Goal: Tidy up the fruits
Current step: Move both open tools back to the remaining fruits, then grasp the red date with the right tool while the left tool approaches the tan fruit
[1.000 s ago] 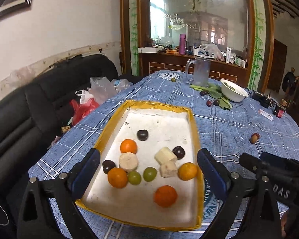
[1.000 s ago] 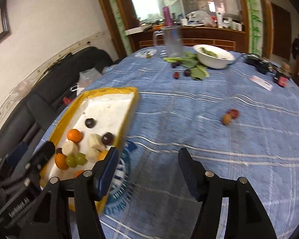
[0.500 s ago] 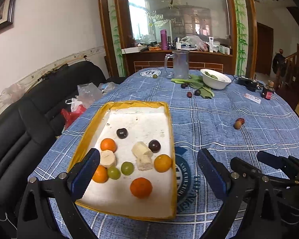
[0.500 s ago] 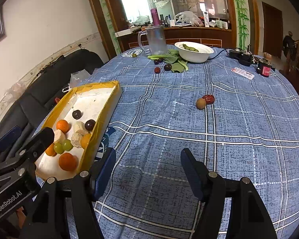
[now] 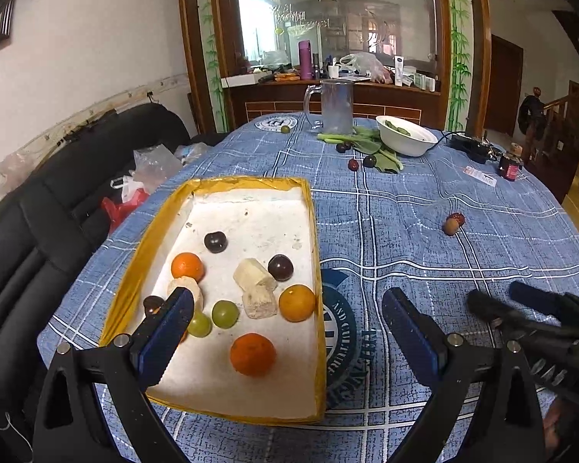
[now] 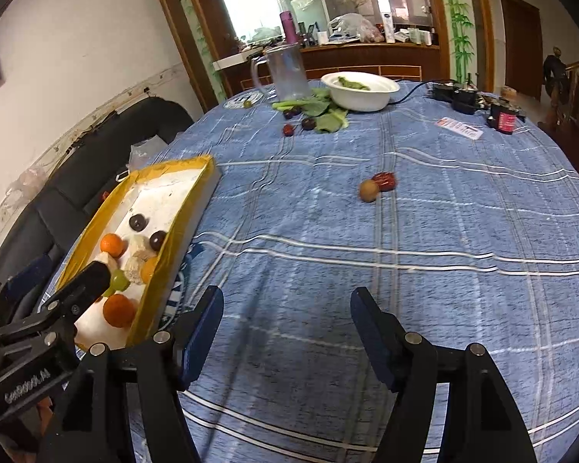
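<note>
A yellow-rimmed tray [image 5: 312, 231] [image 6: 181, 231] on the blue tablecloth holds several oranges, green grapes, dark plums and banana pieces. A brown fruit [image 5: 451, 227] [image 6: 368, 190] and a red date [image 5: 458, 218] [image 6: 384, 180] lie loose on the cloth to the right of the tray. My left gripper [image 5: 285, 328] is open and empty over the tray's near right corner. My right gripper [image 6: 285, 328] is open and empty above bare cloth, well short of the two loose fruits.
At the far end stand a glass jug [image 5: 336, 106], a white bowl [image 5: 407, 141] with greens, leaves, several dark fruits [image 5: 353, 164] and a green grape [image 5: 285, 129]. A dark jar [image 5: 509, 166] and cables lie far right. A black sofa [image 5: 58, 200] runs along the left.
Both grippers have swung to the right and drawn back a little. The tray has slid to the left in both views, and the loose fruits now lie ahead of the right gripper.
</note>
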The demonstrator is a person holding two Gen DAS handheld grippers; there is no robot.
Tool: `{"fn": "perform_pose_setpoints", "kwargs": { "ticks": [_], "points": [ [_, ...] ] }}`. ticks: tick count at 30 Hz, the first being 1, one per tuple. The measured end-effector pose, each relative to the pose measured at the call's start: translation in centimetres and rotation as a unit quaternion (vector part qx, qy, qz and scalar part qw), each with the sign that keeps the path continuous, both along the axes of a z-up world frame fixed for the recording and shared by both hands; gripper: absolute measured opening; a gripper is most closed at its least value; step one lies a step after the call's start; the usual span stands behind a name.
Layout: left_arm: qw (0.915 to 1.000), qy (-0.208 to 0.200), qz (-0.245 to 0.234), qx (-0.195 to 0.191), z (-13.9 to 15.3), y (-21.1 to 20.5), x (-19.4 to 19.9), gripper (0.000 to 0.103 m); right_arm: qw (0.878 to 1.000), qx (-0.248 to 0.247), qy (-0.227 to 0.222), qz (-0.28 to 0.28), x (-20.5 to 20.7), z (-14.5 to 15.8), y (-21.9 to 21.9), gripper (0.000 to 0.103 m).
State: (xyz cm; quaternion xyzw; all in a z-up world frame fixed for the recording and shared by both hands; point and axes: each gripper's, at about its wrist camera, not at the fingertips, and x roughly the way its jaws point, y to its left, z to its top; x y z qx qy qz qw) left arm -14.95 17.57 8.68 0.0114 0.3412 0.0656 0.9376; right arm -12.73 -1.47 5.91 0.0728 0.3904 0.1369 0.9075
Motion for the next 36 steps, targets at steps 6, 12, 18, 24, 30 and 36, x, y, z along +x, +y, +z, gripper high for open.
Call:
{"fn": "perform_pose_setpoints", "kwargs": {
  "ticks": [6,12,18,24,30,36],
  "points": [
    [0.9995,0.015,-0.005,-0.029,-1.1,0.4,1.0,0.098,0.997,-0.024,0.02,-0.065,1.9,-0.4,-6.2,0.073],
    [0.998,0.031,-0.033,-0.043,-2.2,-1.0,2.2,0.098,0.997,0.002,0.038,-0.073,5.7,-0.3,-9.0,0.073],
    [0.997,0.037,-0.052,-0.044,-2.6,-2.1,2.6,0.098,0.997,0.028,0.05,-0.053,12.9,-1.0,-8.0,0.043],
    [0.9964,0.041,-0.061,-0.043,-2.7,-2.4,2.6,0.098,0.995,0.014,0.075,-0.062,18.1,-3.3,-5.9,0.037],
    [0.995,0.048,-0.069,-0.053,-2.9,-2.6,3.0,0.098,0.995,-0.021,0.088,-0.048,18.2,-3.9,-4.4,0.035],
    [0.9934,0.046,-0.084,-0.064,-2.8,-2.9,3.5,0.098,0.99,-0.034,0.125,-0.063,14.2,-3.8,-8.2,0.028]
  ]
}}
